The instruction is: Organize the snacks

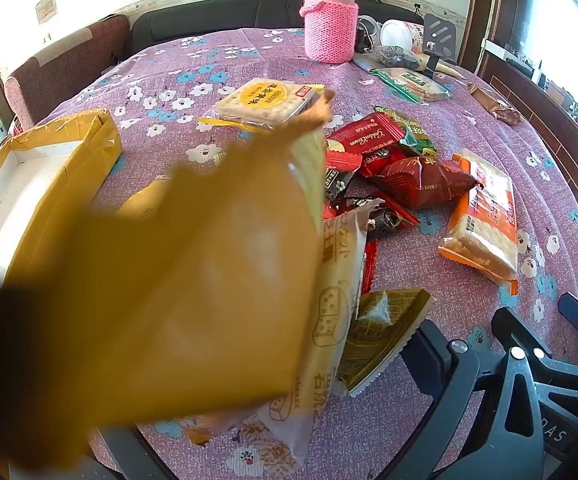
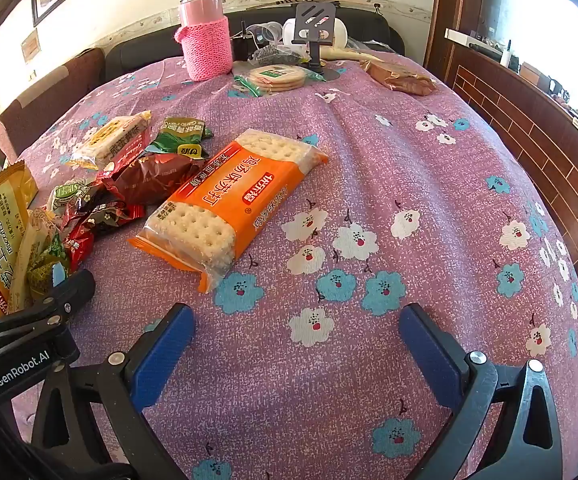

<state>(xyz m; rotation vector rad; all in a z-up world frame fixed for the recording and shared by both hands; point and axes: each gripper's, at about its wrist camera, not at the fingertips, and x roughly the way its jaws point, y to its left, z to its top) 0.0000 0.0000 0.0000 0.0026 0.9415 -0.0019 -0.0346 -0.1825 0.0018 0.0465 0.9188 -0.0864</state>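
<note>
From the right wrist view we find the cracker pack point(image 2: 229, 204) lying on the table point(image 2: 369, 360) at our 11 o'clock, with the heap of small snack packets point(image 2: 129, 184) just beside it at 9. At 12, well behind, stands the flask point(image 2: 205, 36). From the left wrist view, the cardboard box point(image 1: 45, 176) lies at 9.

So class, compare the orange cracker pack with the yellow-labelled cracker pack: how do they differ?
The orange cracker pack has an orange band; the yellow-labelled cracker pack has a round yellow label. The orange pack lies alone near the table's middle; the yellow one lies beyond the snack pile, nearer the box. Both hold pale crackers in clear wrap.
</note>
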